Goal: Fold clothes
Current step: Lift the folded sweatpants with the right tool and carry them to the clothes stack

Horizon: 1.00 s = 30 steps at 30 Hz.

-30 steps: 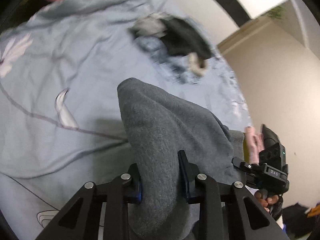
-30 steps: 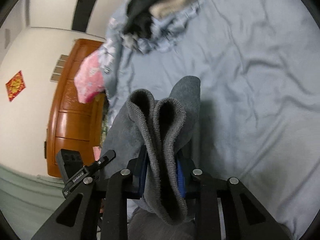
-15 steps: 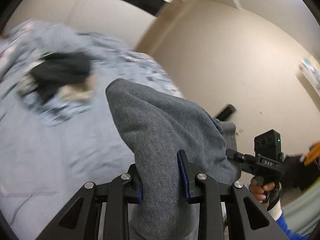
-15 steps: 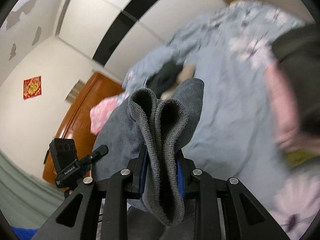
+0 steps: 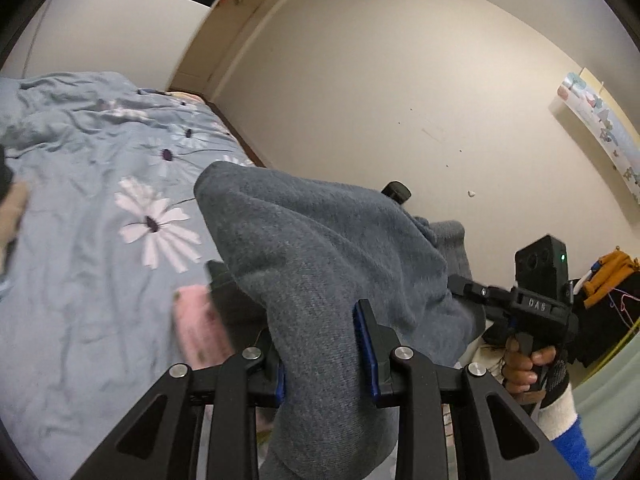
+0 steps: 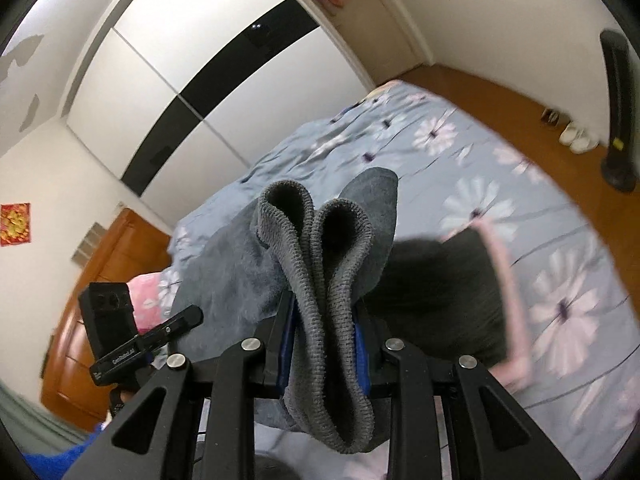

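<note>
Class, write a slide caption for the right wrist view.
Right gripper clamps the grey garment's ribbed hem above a floral bedspread.

**Grey knit over a daisy-print bed**

You hold a charcoal-grey sweater (image 5: 320,248) with a ribbed hem (image 6: 320,264). Your grippers are black with blue pads (image 5: 365,344). The bedsheet (image 6: 480,152) is pale blue with white-and-pink daisies. The wardrobe (image 6: 192,60) is white with a black stripe.
</note>
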Tool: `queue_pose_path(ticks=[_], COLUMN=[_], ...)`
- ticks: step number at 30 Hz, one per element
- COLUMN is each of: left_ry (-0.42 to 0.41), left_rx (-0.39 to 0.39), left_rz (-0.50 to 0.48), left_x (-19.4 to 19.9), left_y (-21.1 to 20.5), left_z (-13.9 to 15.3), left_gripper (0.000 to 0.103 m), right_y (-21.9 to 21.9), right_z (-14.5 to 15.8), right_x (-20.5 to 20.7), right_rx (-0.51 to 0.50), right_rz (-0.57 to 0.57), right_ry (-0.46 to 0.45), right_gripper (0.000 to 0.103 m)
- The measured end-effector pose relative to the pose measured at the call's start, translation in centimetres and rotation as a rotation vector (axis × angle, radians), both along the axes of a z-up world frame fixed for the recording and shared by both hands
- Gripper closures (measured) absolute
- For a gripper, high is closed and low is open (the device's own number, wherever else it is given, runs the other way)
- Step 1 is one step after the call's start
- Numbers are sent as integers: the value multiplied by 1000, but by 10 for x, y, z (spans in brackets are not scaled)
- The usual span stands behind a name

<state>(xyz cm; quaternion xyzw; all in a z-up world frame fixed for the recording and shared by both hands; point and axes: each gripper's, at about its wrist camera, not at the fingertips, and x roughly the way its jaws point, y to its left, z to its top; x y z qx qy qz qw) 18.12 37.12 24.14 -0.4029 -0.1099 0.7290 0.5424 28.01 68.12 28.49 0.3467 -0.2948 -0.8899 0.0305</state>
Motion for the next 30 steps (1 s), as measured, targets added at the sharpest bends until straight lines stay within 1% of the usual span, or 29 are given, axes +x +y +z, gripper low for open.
queue_pose_path(ticks=[2,4,5,9,11,13,16,17,19,21,24,25,26,27,30], left_ry=[0,-1,-8,-31,-32,-28,-7,-3,-13,-25,-18,-7,5,16,66], left_rx=[-2,-13,-22,-64,-65,-71,-96,-116,-127,-127,-144,-158,-173,-185,-190], left_rz=[-4,4,8,17,15,13,8,6,7,9,7,7,7,12,42], left_x=[-2,-8,-8,-10,-12,-13,-13,-13,-16,-17,-19,-19,-19,-20,-21], left_y=[17,30,35,49,50,50,52,54,56,56,58,58,58,58,49], left_z=[-9,-27,-35,-68,-78,-85,-92,-96,-100,-98,-91,-87,-83,-80,-68], left_gripper=[73,73,73,72,69,68,67,67,66,65,60,57,52,48,41], right_y=[17,32,38,59,67,74,77,79,80,80,78,77,75,74,72], right_z=[2,-6,-14,-62,-85,-100,-115,-120,-128,-127,-122,-119,-116,-113,-103], right_x=[-7,-13,-17,-25,-28,-28,-30,-30,-32,-33,-36,-36,-36,-35,-32], right_rx=[19,28,22,-29,-62,-101,-134,-140,-158,-158,-145,-136,-122,-109,-71], right_rz=[-12,-23,-27,-59,-77,-86,-94,-98,-110,-116,-118,-116,-117,-119,-139], right_ry=[-6,-17,-23,-67,-86,-68,-55,-60,-75,-75,-80,-85,-87,-90,-105], right_gripper=[76,76,76,76,76,75,75,74,74,74,72,70,70,69,63])
